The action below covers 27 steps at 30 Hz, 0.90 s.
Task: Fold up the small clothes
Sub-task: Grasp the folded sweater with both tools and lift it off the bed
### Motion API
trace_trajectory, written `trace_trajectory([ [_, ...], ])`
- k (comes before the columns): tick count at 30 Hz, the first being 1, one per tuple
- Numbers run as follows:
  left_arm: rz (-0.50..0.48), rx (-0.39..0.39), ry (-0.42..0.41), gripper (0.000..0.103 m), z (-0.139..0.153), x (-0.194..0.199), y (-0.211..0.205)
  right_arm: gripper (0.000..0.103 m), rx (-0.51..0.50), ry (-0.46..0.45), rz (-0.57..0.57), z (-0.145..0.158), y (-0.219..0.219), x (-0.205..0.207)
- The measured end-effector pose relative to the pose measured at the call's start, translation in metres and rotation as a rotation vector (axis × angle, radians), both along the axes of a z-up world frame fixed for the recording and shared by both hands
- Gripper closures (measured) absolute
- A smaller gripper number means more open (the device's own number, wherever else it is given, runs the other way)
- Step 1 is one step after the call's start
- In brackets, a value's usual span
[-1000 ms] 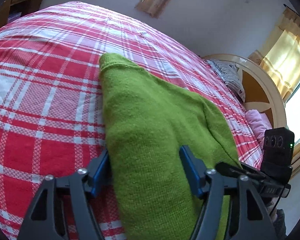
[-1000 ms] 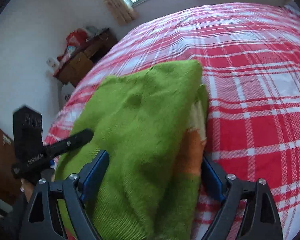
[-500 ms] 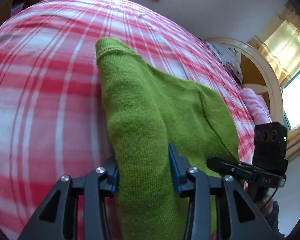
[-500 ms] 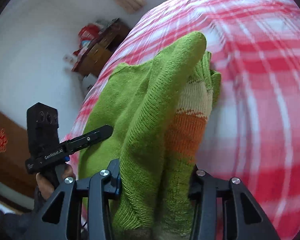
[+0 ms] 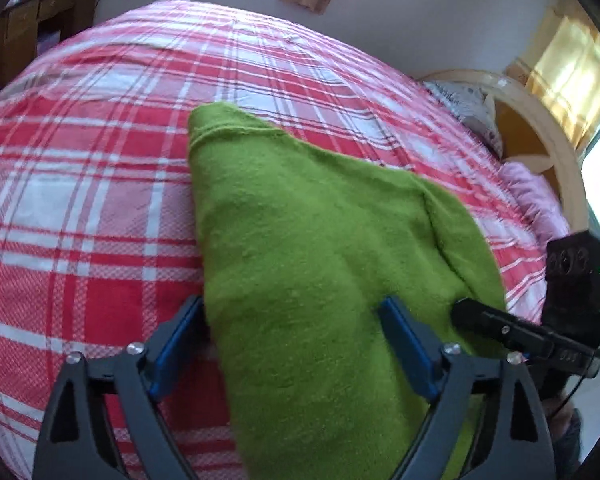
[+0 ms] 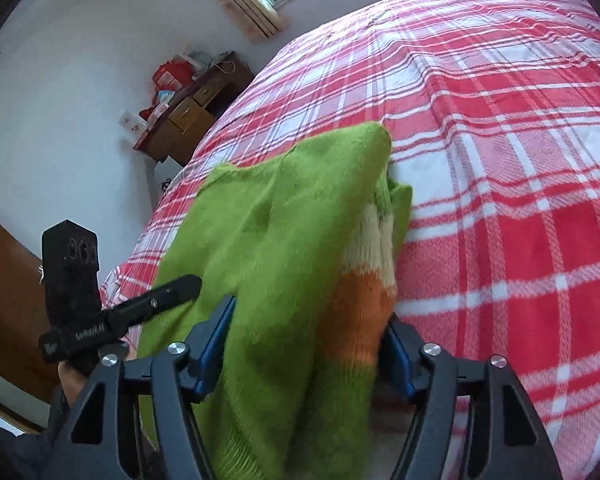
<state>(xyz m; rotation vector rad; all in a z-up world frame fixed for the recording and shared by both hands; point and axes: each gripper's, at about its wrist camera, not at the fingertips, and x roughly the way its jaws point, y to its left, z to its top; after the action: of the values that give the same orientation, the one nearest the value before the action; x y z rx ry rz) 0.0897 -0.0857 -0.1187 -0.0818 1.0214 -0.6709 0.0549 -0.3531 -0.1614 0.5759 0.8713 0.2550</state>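
On plaid bed (image 5: pixel 100 208): folded green sweater (image 5: pixel 300 248), orange-cream stripes; both jaws just reopened, straddling it.

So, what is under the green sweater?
Under the green sweater lies the red plaid bedspread. An orange-and-cream part shows beneath its top layer; anything deeper is covered.

Green sweater (image 5: pixel 308 240), orange-cream bands; red-white plaid bedspread (image 5: pixel 80 200).

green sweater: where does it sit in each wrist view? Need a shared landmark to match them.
Left wrist: green sweater fills centre to bottom, between the open fingers.
Right wrist: green sweater centre-left to bottom, orange and cream stripes on its right side.
Shared landmark: the red plaid bedspread.
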Motion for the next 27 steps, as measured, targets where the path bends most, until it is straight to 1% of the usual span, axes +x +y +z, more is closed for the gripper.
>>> trace_trajectory([
  [2, 0.005, -0.009, -0.012, 0.014, -0.001, -0.005, 0.002, 0.032, 0.0, -0.013, -0.007, -0.002, 0.003, 0.0],
  [3, 0.008, -0.014, -0.016, 0.017, -0.001, -0.008, 0.004, 0.032, -0.008, -0.023, -0.013, -0.002, 0.004, -0.001],
  [5, 0.006, -0.022, -0.032, 0.027, -0.002, -0.015, 0.007, 0.032, -0.053, -0.031, 0.0, -0.001, 0.013, -0.002],
  [6, 0.003, -0.035, -0.028, 0.039, -0.001, -0.018, 0.007, 0.033, -0.086, -0.03, 0.012, 0.0, 0.018, -0.002],
  [7, 0.011, -0.046, -0.024, 0.043, -0.001, -0.02, 0.006, 0.034, -0.142, -0.024, 0.024, 0.003, 0.027, 0.0],
  [8, 0.025, -0.04, -0.03, 0.045, 0.0, -0.021, 0.005, 0.044, -0.169, -0.022, 0.024, 0.005, 0.031, 0.002],
  [9, 0.03, -0.039, -0.032, 0.049, 0.001, -0.021, 0.004, 0.052, -0.173, -0.025, 0.028, 0.005, 0.031, -0.003],
  [11, 0.047, -0.051, -0.016, 0.056, 0.004, -0.02, 0.007, 0.055, -0.165, -0.025, 0.004, 0.005, 0.032, -0.01],
  [12, 0.051, -0.056, -0.014, 0.061, 0.006, -0.021, 0.008, 0.057, -0.168, -0.026, -0.006, 0.005, 0.033, -0.013],
  [13, 0.053, -0.057, -0.018, 0.064, 0.009, -0.023, 0.009, 0.058, -0.169, -0.029, -0.022, 0.005, 0.033, -0.014],
  [15, 0.053, -0.033, -0.042, 0.065, 0.016, -0.03, 0.008, 0.06, -0.18, -0.032, -0.05, 0.009, 0.038, -0.023],
  [17, 0.058, 0.014, -0.089, 0.065, 0.023, -0.041, 0.006, 0.061, -0.222, -0.041, -0.059, 0.015, 0.048, -0.032],
  [20, 0.079, 0.045, -0.123, 0.066, 0.03, -0.05, 0.011, 0.062, -0.247, -0.053, -0.06, 0.021, 0.062, -0.046],
  [27, 0.152, 0.019, -0.135, 0.067, 0.04, -0.057, 0.051, 0.062, -0.216, -0.091, -0.028, 0.032, 0.096, -0.06],
])
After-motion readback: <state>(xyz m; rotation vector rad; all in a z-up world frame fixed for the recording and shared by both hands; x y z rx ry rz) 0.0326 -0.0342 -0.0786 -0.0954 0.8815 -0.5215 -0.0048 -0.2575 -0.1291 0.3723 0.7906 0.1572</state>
